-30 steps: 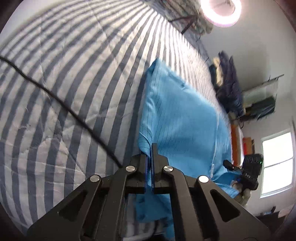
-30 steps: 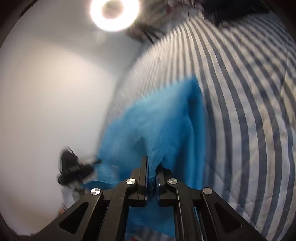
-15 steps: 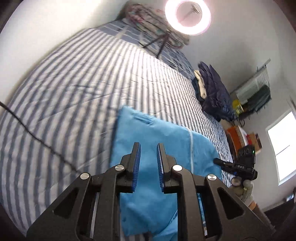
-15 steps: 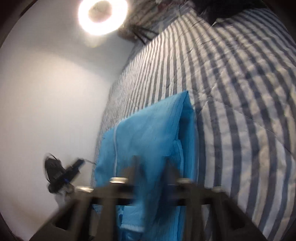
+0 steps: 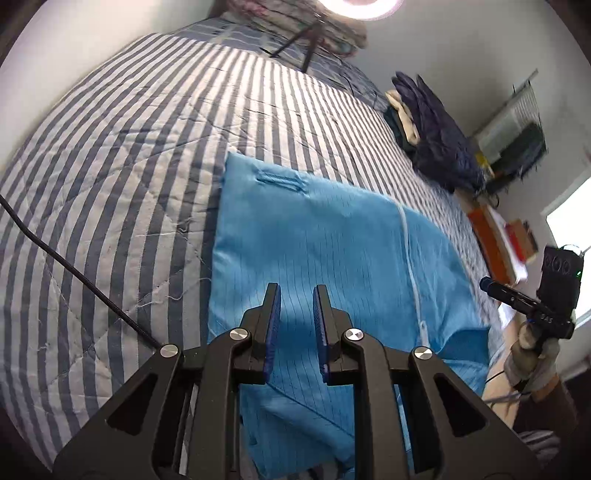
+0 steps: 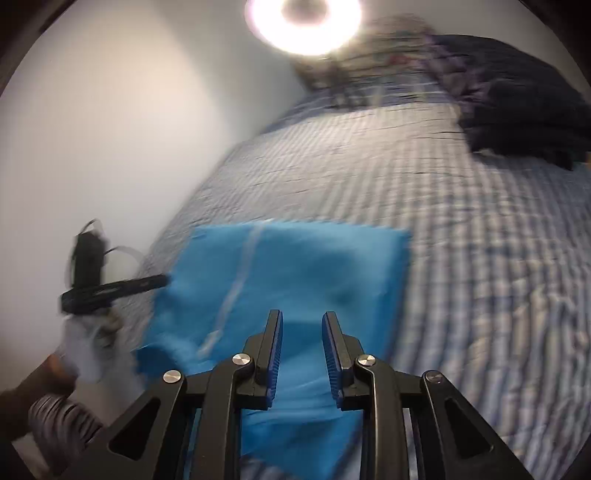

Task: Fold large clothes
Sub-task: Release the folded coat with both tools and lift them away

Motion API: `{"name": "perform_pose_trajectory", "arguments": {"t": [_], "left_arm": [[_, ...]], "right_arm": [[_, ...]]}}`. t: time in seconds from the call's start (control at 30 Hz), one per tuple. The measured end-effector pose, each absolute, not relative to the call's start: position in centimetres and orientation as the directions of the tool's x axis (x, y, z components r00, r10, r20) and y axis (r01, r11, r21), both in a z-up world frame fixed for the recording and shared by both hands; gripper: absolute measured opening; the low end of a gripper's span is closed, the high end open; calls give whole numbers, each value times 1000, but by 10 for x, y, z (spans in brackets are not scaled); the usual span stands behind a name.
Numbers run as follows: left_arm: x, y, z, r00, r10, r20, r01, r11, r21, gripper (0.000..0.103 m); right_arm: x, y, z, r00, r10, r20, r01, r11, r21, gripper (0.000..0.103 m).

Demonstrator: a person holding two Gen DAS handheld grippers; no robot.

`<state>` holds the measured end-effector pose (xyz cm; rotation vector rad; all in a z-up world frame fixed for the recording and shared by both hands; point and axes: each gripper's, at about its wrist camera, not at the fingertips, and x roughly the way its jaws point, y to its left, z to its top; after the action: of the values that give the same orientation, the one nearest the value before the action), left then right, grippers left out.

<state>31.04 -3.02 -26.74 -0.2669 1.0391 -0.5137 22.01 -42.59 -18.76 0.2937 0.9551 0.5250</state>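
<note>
Striped in grey-blue and white, a quilted bedspread (image 5: 140, 155) fills most of the left wrist view, with a pale wall behind it and a lit ring lamp (image 5: 364, 3) at the top edge. On the bedspread lies the blue garment (image 5: 332, 251), folded into a broad flat panel with a straight left edge, a white zipper (image 5: 410, 266) running down its right part and a small stitched loop near its far corner. The near end of the cloth is more rumpled and passes under the tool. The left gripper (image 5: 295, 295) hangs over the garment's near half with its blue-padded jaws apart and nothing between them. A black cable (image 5: 74, 269) runs across the stripes on the left. At the far right side of the bed sits a heap of dark clothes (image 5: 439, 140), and beyond it shelves and a bright window. The right gripper (image 5: 532, 299) shows at the right edge, seen from the side, held in a pale-gloved hand; its jaw opening cannot be judged from here.

From the right wrist, blurred by motion, the same bedspread (image 6: 480, 258) stretches away to the ring lamp (image 6: 303, 22) and the dark clothes (image 6: 517, 99) at upper right. The blue garment (image 6: 303, 266) lies as a rectangle near the left edge of the bed, its zipper (image 6: 236, 284) a pale streak. The right gripper (image 6: 302, 321) is above the garment's near edge, jaws spread and empty. The left gripper (image 6: 159, 282) appears at left, its tip at the garment's left border.
</note>
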Motion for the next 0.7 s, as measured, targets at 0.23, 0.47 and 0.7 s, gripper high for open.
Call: {"name": "perform_pose_trajectory", "arguments": {"t": [0.23, 0.47, 0.7], "left_arm": [[315, -35, -297, 362, -479, -800, 248, 876, -413, 15], [275, -16, -262, 379, -572, -727, 271, 820, -504, 15], [209, -19, -228, 277, -677, -682, 428, 722, -543, 15]], "right_arm": [[195, -409, -246, 351, 495, -795, -264, 867, 423, 20], [181, -420, -206, 407, 528, -746, -300, 848, 436, 22], [171, -378, -148, 292, 695, -657, -541, 687, 486, 29]]}}
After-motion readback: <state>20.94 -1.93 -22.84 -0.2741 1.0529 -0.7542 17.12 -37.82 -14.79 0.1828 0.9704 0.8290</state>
